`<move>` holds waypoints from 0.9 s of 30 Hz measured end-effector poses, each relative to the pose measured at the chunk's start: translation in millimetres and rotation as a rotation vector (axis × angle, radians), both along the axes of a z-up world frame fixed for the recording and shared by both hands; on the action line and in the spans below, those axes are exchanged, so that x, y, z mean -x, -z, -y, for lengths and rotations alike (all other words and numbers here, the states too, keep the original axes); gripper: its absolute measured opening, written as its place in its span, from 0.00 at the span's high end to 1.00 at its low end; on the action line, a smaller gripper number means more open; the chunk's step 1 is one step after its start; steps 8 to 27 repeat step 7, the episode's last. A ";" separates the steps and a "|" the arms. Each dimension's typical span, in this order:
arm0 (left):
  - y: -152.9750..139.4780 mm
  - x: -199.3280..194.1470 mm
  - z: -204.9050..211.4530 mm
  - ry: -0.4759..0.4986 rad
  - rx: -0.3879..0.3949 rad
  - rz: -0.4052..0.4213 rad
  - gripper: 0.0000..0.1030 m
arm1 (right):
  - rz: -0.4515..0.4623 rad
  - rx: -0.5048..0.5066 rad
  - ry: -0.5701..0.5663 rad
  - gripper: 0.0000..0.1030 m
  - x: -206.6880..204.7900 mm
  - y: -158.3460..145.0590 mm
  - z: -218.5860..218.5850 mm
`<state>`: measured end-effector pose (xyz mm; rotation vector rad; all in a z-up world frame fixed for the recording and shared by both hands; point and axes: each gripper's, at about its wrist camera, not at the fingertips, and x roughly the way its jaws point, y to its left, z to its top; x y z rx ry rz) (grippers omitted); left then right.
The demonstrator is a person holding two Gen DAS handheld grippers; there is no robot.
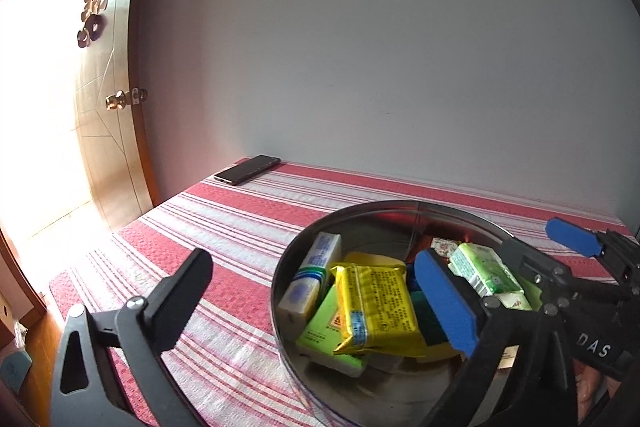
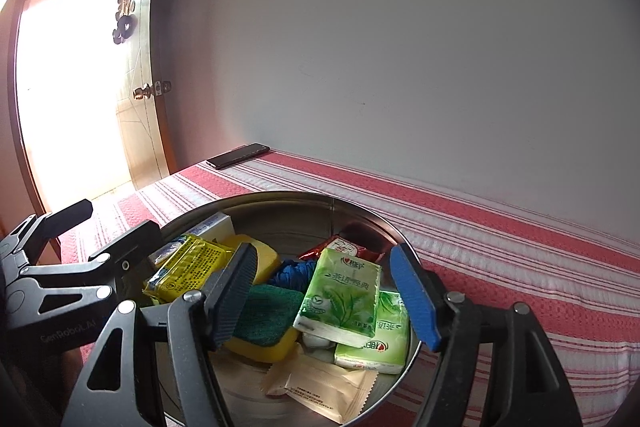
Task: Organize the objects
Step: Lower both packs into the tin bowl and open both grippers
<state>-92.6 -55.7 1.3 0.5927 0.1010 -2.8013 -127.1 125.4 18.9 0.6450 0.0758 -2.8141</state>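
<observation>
Round steel bowl [image 2: 360, 211] on the striped woven cloth [image 2: 520, 259] of the bench, holding soft tissue packs [image 2: 340, 295], a yellow foil pack [image 1: 376, 307] and a green-topped sponge [image 2: 264, 315]; left gripper [image 1: 320, 291] and right gripper [image 2: 324, 291] hover above, jaws apart, with bare cloth behind up to the wall.

A red-and-white striped cloth [image 2: 500, 259] covers the counter, and near its far left corner lies a black phone [image 2: 238, 155], against a plain pale grey wall [image 2: 400, 47] and a brown wooden door [image 1: 108, 131] with a gold knob. In the silver metal bowl [image 2: 280, 205] lie a yellow packet [image 1: 374, 307] with dark print, green-and-white tissue packs [image 2: 340, 297] with a leaf pattern, a yellow sponge [image 2: 260, 323] topped dark green, a red packet [image 2: 344, 247], blue cord [image 2: 294, 273] and a beige wrapper [image 2: 320, 387]. Each black hand-held gripper carries blue pads [image 2: 414, 297].
</observation>
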 end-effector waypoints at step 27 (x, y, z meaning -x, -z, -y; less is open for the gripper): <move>1.9 0.8 -0.6 0.011 -0.005 0.002 0.00 | 0.009 -0.005 -0.003 0.31 1.3 2.5 2.2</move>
